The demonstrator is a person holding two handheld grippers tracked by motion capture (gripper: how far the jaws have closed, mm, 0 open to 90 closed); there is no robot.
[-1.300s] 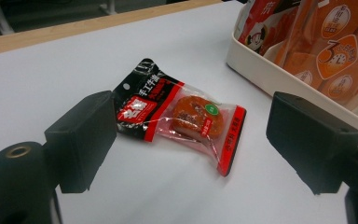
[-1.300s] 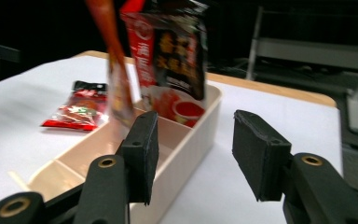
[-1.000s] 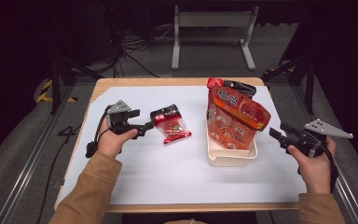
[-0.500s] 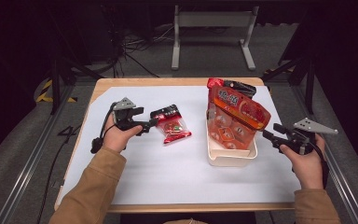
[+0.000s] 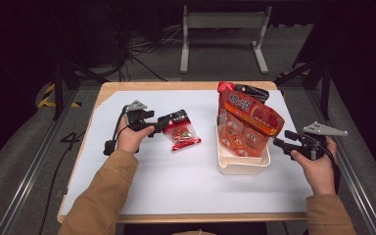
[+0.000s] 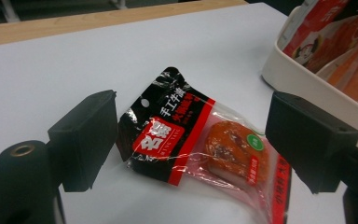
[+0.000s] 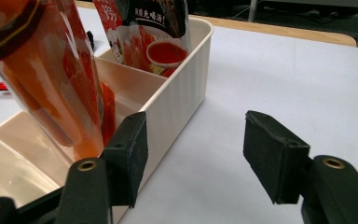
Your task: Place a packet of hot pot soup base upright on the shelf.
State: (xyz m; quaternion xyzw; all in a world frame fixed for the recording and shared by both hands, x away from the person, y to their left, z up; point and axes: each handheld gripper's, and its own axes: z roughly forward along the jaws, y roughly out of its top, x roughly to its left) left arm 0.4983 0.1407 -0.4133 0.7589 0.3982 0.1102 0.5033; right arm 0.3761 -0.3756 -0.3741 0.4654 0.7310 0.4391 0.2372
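Snack packet (image 6: 200, 144) lies btwn spread left hand-held gripper (image 6: 191, 140) jaws, untouched; right hand-held gripper (image 7: 193, 154), just opening, level beside bin (image 7: 182, 93).

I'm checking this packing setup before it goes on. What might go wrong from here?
1. The small red-and-black snack packet lies flat on the white table cover between the open left gripper; its thin, glossy film may slip or crumple when pinched.
2. The large orange pouch leans tilted in the cream plastic bin and might tip over.
3. The open right gripper, whose jaws have just been opening, sits beside the bin wall and might nudge it.
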